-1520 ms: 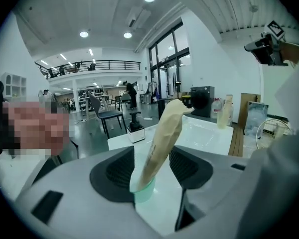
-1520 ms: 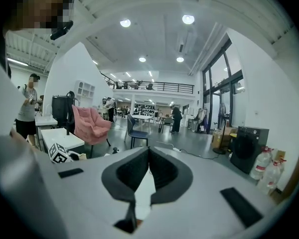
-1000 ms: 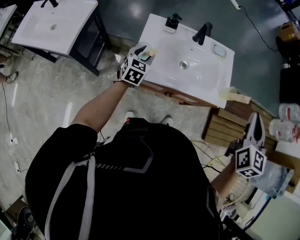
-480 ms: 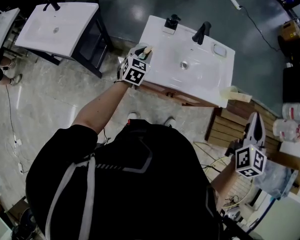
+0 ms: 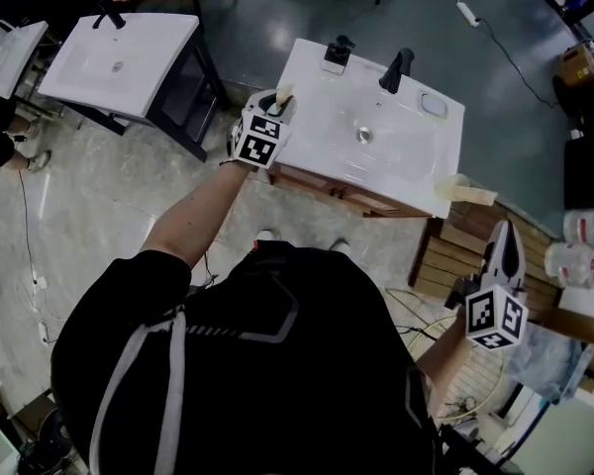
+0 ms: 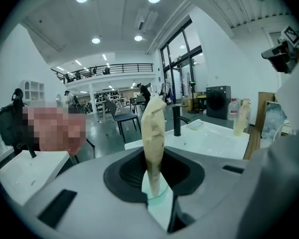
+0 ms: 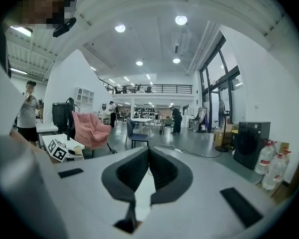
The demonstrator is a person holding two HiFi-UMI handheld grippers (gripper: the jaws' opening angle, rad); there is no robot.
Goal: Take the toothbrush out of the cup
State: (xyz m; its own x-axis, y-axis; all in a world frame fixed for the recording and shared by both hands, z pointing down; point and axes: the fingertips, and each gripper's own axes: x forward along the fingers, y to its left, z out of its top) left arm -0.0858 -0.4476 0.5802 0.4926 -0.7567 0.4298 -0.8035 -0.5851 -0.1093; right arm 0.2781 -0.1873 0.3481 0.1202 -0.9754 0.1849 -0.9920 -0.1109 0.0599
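Right of the left gripper [image 5: 276, 101], the sink's [image 5: 327, 122] middle lies bare. Faucet [image 5: 397, 68] and dispenser [image 5: 337, 53] block its far edge, a dish [image 5: 433, 104] the far right, a bottle [image 5: 462, 188] the near right corner.

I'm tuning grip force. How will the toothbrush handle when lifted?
Likely stiff: the toothbrush stands unbent in the left gripper, whose jaws have just been closing on it. Probably light, being slim. Its tapered handle might slip.
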